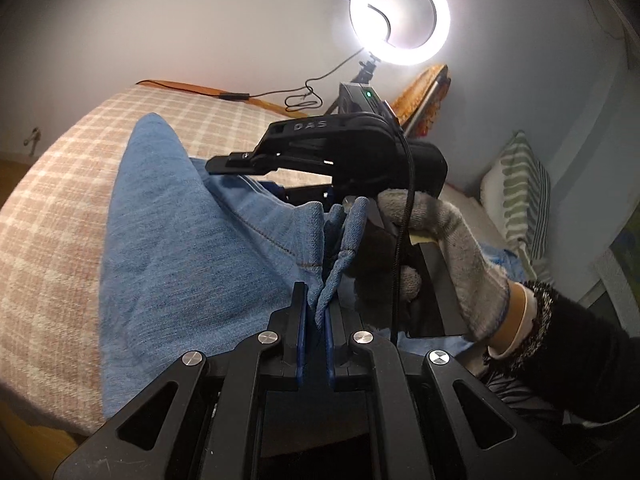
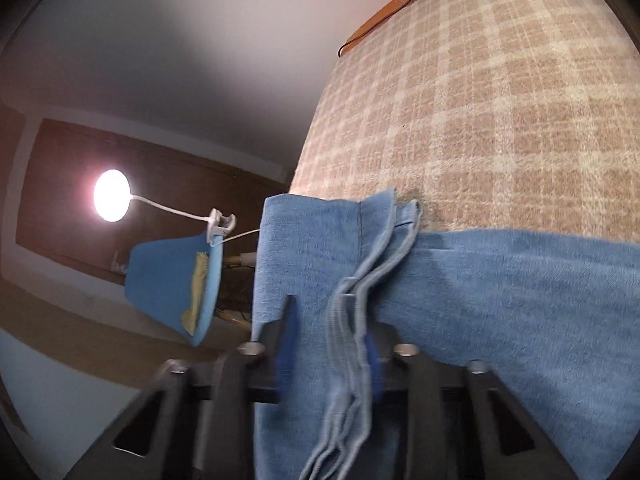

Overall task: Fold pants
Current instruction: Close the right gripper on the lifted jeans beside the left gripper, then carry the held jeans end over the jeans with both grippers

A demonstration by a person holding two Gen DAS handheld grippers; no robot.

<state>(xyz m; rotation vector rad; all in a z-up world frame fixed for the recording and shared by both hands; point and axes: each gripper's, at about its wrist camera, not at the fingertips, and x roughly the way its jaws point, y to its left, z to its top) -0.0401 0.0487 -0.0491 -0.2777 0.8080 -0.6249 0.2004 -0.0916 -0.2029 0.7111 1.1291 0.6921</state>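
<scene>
The left tool point(image 1: 316, 316) is clenched on a bunched edge of the blue pants point(image 1: 180, 240), the cloth pinched tight between its two blue pads and standing up in a fold just ahead of them. The right tool point(image 2: 330, 344) grasps the pants as well: a thick stack of hemmed layers runs between its pads, which press on the cloth from both sides. From the left wrist view the right tool point(image 1: 280, 176) shows just beyond the left one, over the pants, held by a hand in a grey knit glove point(image 1: 448, 248) with a black fuzzy sleeve point(image 1: 560, 332) behind it. The pants lie spread on a bed with a pink and cream checked cover point(image 1: 60, 200), one pointed end reaching away from the left tool across the cover. Beyond the bed, past the right tool, a lit ring light point(image 1: 400, 14) stands against the pale wall, and a striped pillow point(image 1: 516, 196) lies to the right of it. In the right wrist view, off the bed's left edge, a round lamp point(image 2: 112, 196) glows beside a blue shade-like thing point(image 2: 172, 284).
</scene>
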